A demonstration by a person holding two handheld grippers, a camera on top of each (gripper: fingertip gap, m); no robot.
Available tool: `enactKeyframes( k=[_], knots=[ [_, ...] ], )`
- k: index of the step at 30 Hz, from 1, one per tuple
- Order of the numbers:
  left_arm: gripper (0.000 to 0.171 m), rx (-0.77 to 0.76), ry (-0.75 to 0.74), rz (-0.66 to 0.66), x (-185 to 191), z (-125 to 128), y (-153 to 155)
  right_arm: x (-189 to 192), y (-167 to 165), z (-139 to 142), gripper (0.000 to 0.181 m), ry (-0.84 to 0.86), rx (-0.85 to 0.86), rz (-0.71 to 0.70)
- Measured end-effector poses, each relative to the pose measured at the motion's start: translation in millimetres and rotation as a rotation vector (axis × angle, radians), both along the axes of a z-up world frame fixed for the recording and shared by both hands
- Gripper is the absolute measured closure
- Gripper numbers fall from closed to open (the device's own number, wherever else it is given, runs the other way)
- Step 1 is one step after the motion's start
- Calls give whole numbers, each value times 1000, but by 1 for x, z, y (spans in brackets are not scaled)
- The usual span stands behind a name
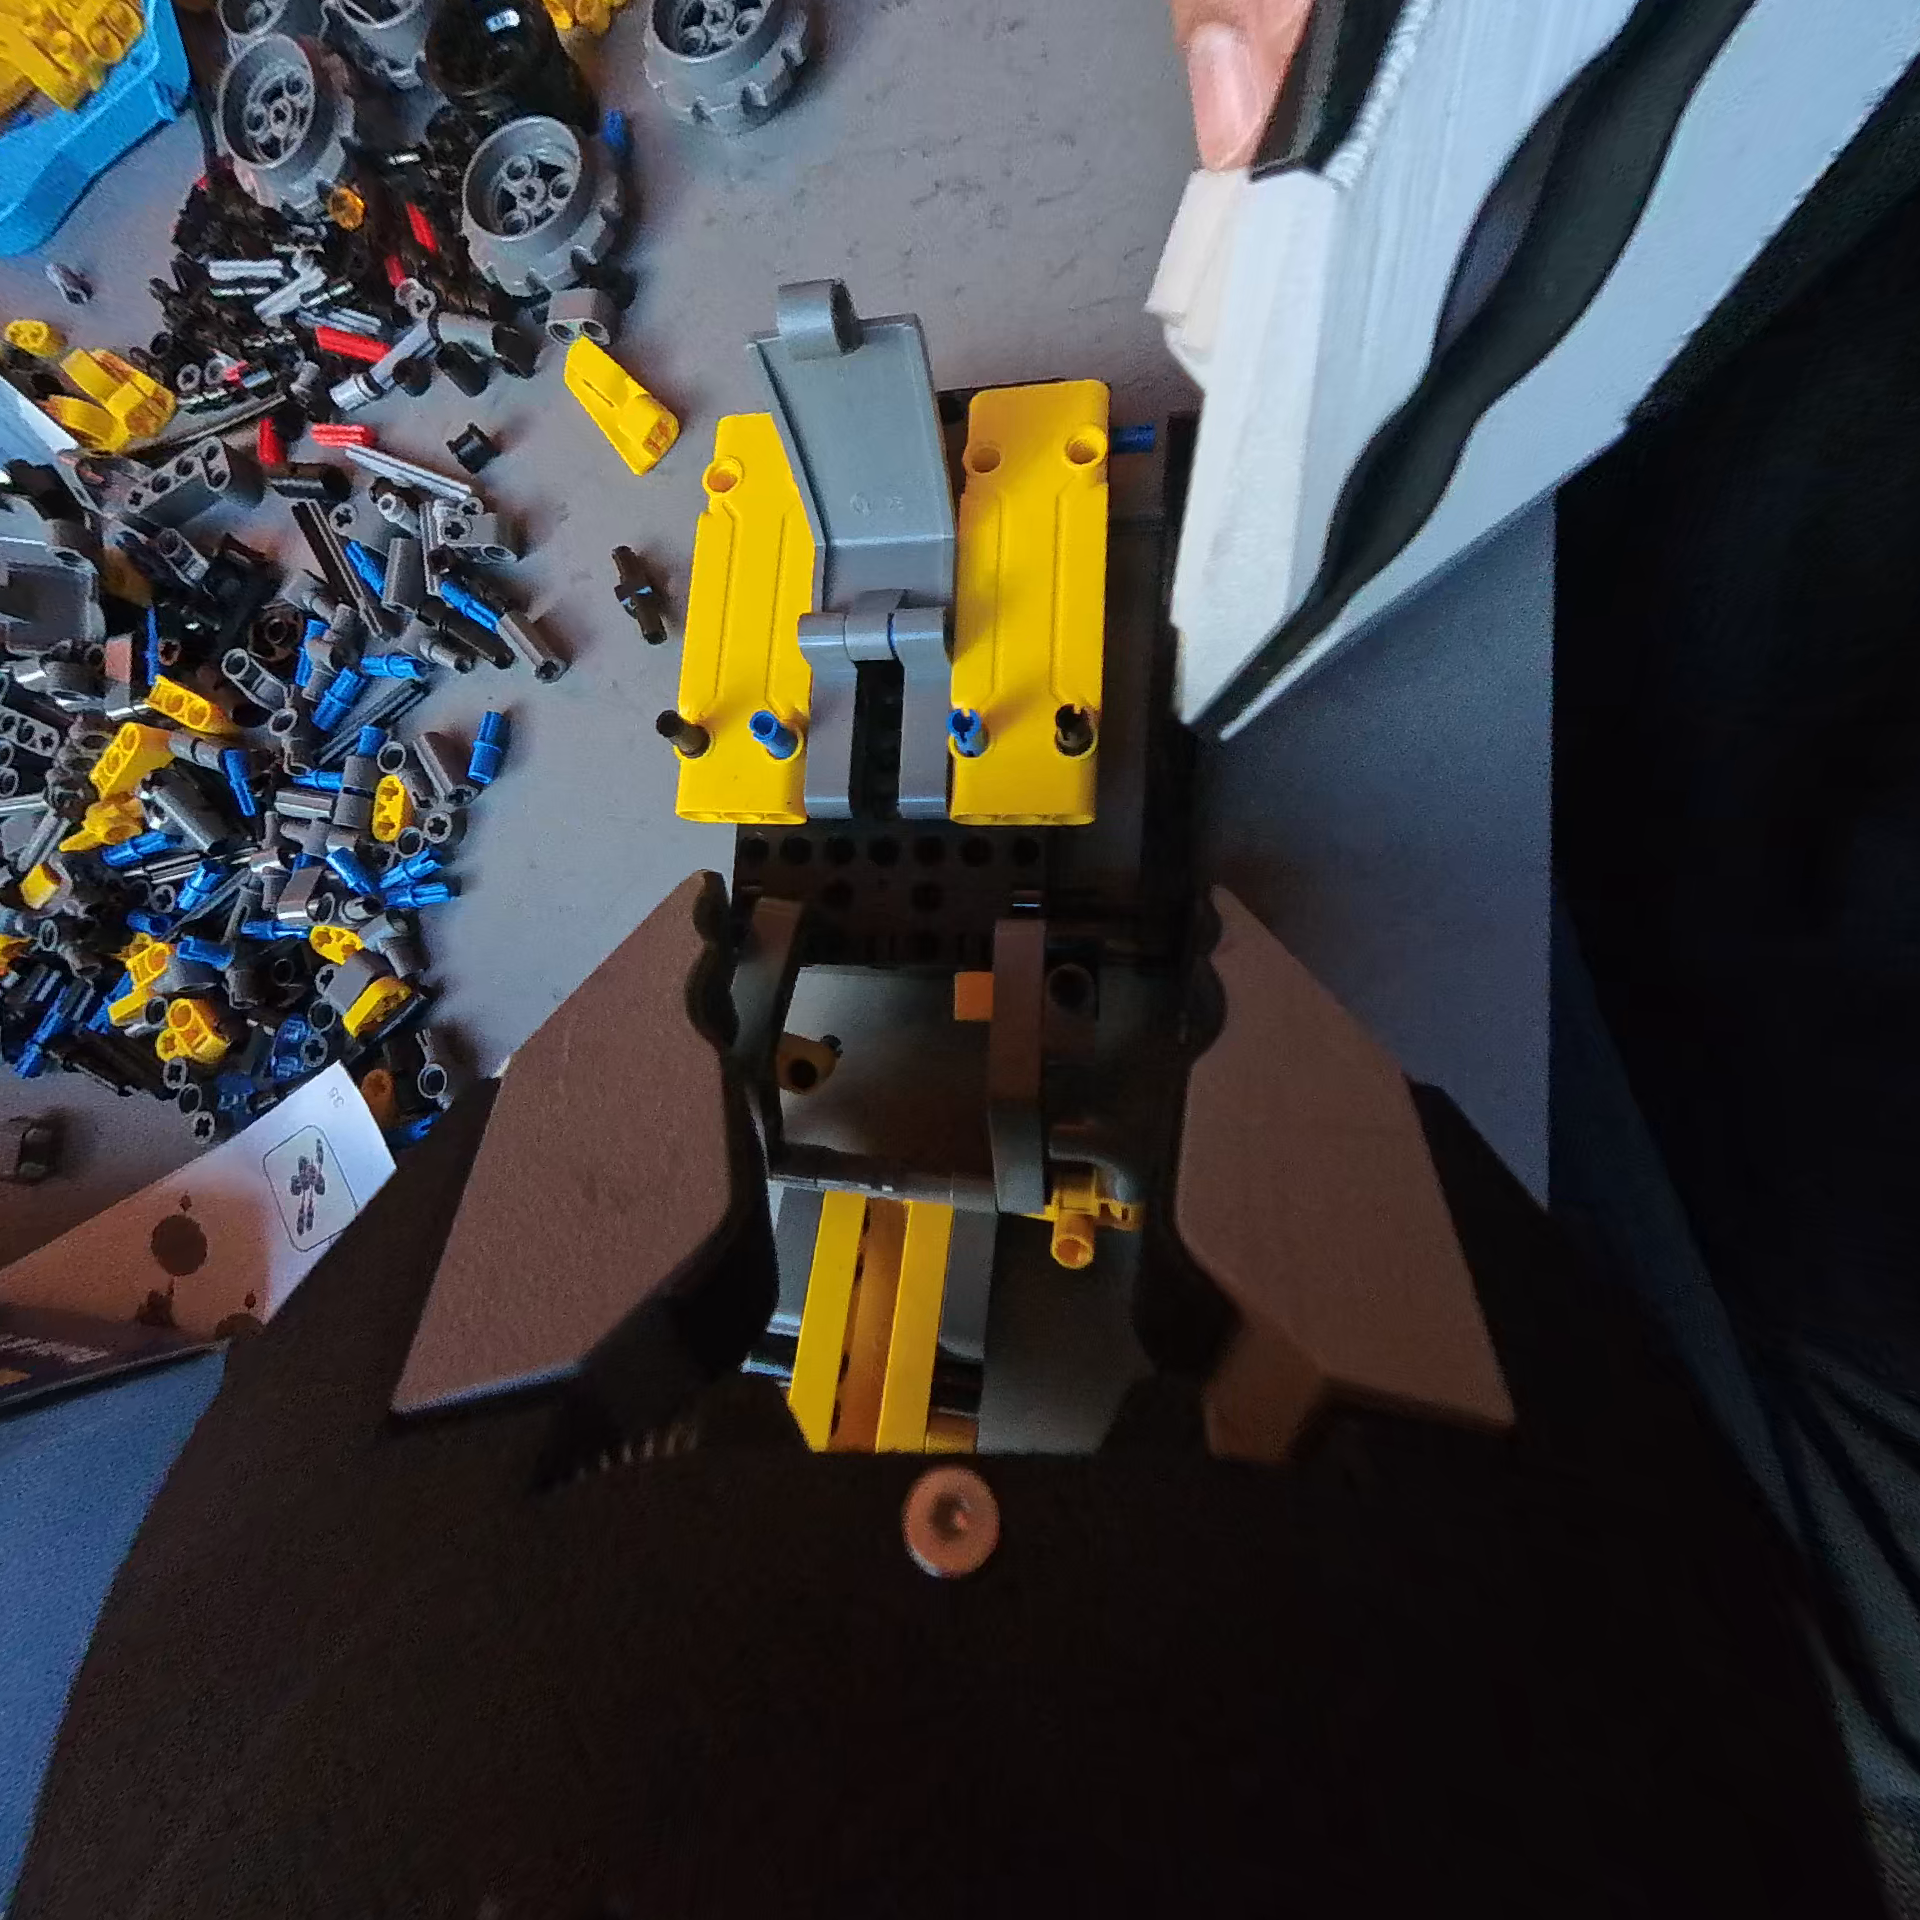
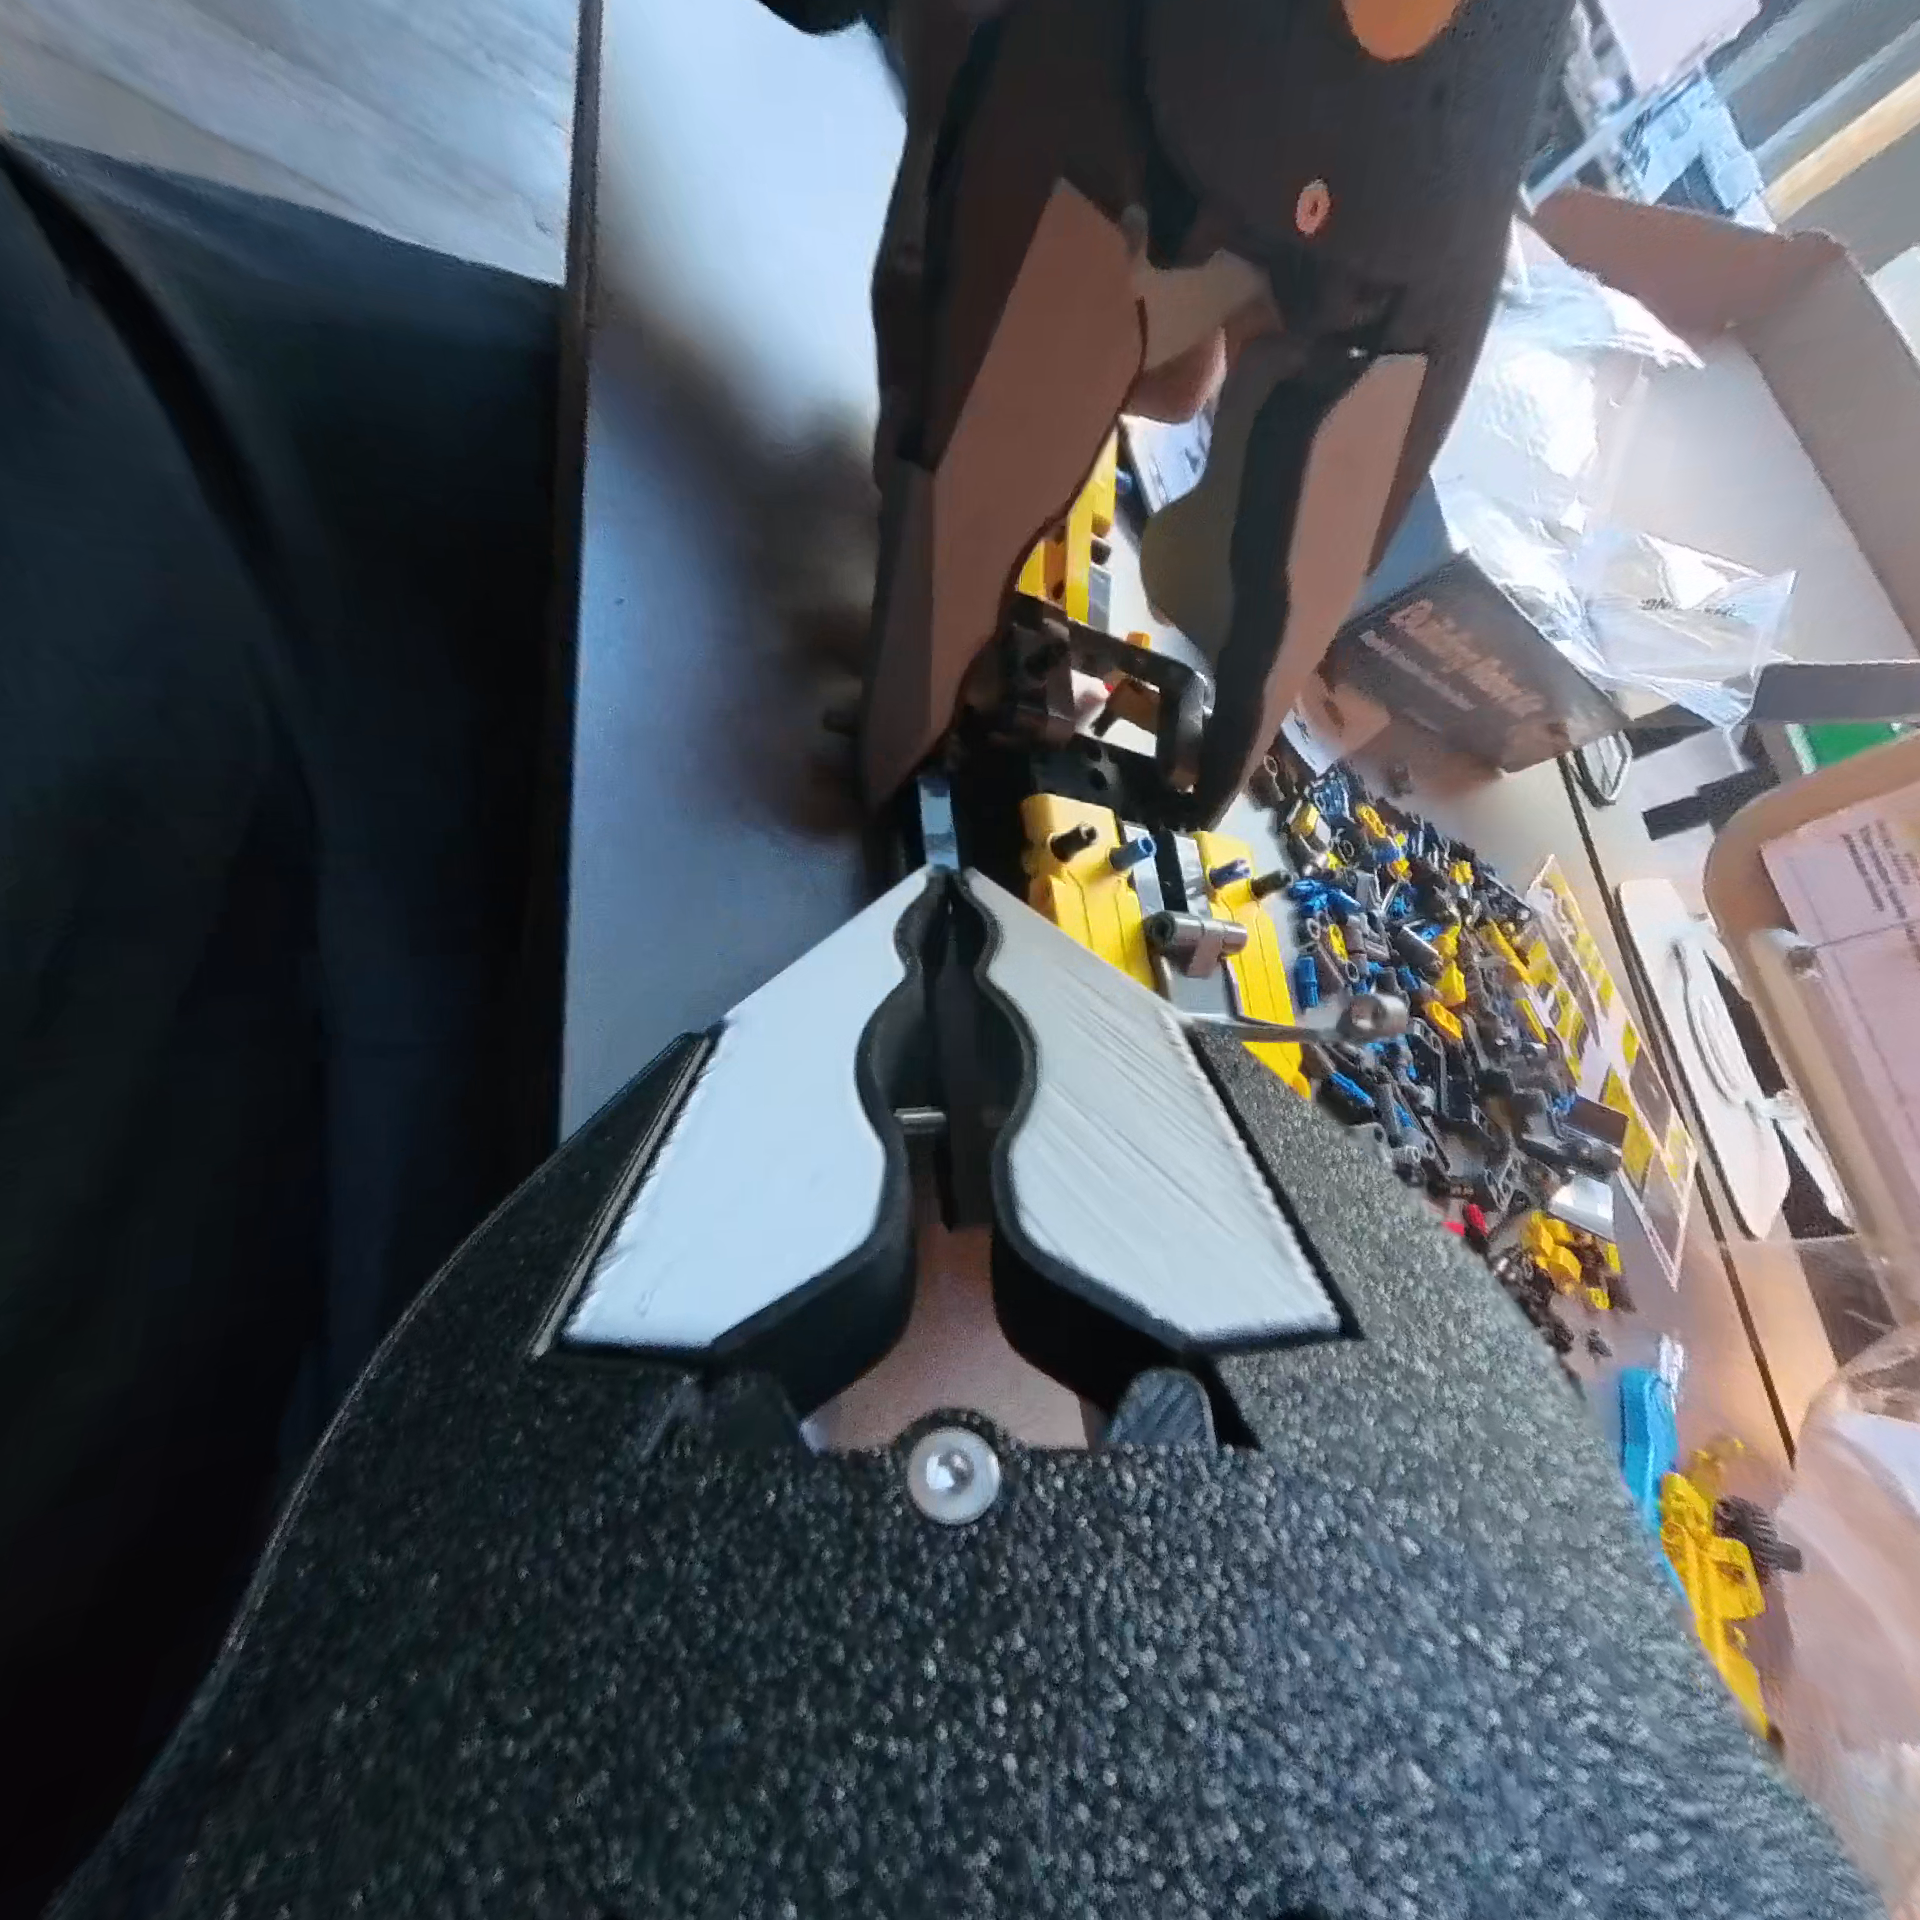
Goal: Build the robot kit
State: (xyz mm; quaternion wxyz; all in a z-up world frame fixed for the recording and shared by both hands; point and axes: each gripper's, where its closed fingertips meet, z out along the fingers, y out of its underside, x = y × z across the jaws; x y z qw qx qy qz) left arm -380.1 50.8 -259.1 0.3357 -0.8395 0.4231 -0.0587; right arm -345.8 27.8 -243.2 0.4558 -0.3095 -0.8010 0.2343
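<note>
My left gripper (image 1: 961,925) has dark brown fingers (image 1: 592,1143) shut on the black frame of a building-brick model (image 1: 894,883). The model carries two yellow panels (image 1: 1029,592) and a grey curved panel (image 1: 873,447), and lies on the grey table. My right gripper (image 2: 945,878) has white fingers (image 2: 1122,1122), and its jaws are pressed together at the model's right side (image 2: 1091,769). I cannot tell whether it pinches anything. It also shows in the left wrist view (image 1: 1351,436), with a person's fingertip (image 1: 1231,83) on it. The left gripper shows in the right wrist view (image 2: 1049,800).
A big pile of loose small bricks and pins (image 1: 260,779) lies left of the model, with grey wheels (image 1: 530,197), a blue tray (image 1: 73,135) and a booklet (image 1: 208,1226). A cardboard box (image 2: 1714,312) and plastic bags (image 2: 1621,561) stand behind. The table edge (image 1: 1538,935) borders dark clothing. My right fingertips sit around 5 cm from my left ones.
</note>
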Motion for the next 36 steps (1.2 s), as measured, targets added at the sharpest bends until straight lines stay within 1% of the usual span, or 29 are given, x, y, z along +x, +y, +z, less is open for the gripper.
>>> enactKeyframes(
  k=[2, 4, 7, 9, 10, 11, 12, 13, 14, 17, 18, 21, 23, 24, 28, 31, 32, 33, 36],
  knots=[
    [87, -6, 6, 1, 0, 0, 0, 7, -4, 1, 177, 3, -5, 1],
    [87, -6, 5, 6, 0, 0, 0, 20, 4, 6, 165, 1, -56, -50],
    [87, 0, -5, 13, 0, 0, 1, 44, 35, 14, 148, 4, -174, -187],
    [87, 0, -9, 13, 0, 0, 1, 53, 58, 6, 134, -46, -195, -260],
    [87, 1, -10, 12, 1, 0, 1, 53, 63, 2, 127, -78, -200, -265],
    [87, 1, -12, 11, 1, 0, 1, 50, 64, -1, 115, -101, -212, -253],
    [87, 1, -15, 11, 1, 0, 1, 46, 60, -3, 106, -131, -233, -221],
    [87, 0, -14, 11, 1, 0, 1, 43, 56, -7, 102, -170, -245, -187],
    [87, 1, -11, 12, 1, 0, 1, 41, 55, -10, 102, -198, -247, -161],
    [87, 6, -17, 12, 1, 0, 1, 36, 63, -10, 109, -207, -247, -102],
    [87, 7, -20, 12, 1, 1, 2, 35, 66, -9, 117, -204, -235, -79],
    [87, 6, -20, 14, 1, 1, 2, 30, 69, -11, 107, -238, -241, -12],
    [87, 7, -22, 17, 2, 1, 2, 29, 67, -11, 110, -243, -238, 43],
    [87, 6, -25, 19, 2, 1, 2, 27, 69, -11, 106, -238, -246, 54],
    [87, 4, -30, 21, 2, 1, 2, 21, 72, -15, 97, -331, -341, 96],
    [87, 4, -40, 31, 2, 1, 3, 21, 76, -15, 93, -354, -373, 99],
    [87, 7, -35, 30, 2, 1, 3, 19, 79, -15, 86, -357, -397, 82],
    [87, 11, -30, 30, 2, 1, 3, 16, 83, -15, 75, -366, -429, 57],
    [87, 14, -45, 29, 2, 1, 3, 15, 81, -21, 72, -450, -494, 66]
  ],
)
